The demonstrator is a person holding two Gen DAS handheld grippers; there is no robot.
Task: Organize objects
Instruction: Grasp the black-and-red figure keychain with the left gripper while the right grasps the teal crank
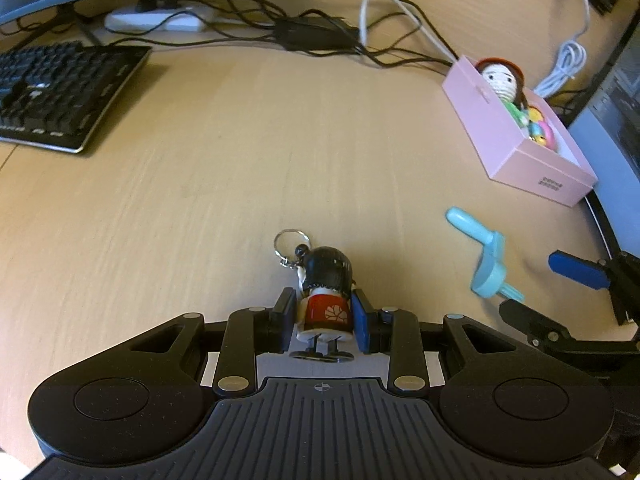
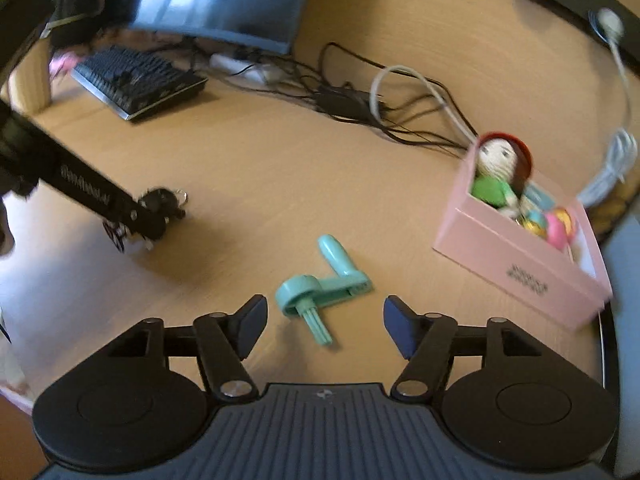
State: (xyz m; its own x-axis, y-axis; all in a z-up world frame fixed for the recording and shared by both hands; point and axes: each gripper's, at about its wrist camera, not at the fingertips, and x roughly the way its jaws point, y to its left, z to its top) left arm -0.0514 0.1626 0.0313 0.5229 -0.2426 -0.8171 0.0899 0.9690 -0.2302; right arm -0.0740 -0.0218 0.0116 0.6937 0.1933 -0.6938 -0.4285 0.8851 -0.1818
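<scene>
1. The left gripper point(image 1: 325, 322) clamps its jaws on a doll keychain point(image 1: 326, 294) above the worktop point(image 1: 240, 160).
2. The right gripper point(image 2: 325, 322) hovers, jaws wide and empty, over a teal crank point(image 2: 324, 280) near the pink box point(image 2: 516, 264).

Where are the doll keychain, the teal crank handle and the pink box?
doll keychain point(image 1: 325, 312), left wrist view, red body.
teal crank handle point(image 2: 340, 278), right wrist view, arm.
pink box point(image 2: 516, 258), right wrist view, side wall.
</scene>
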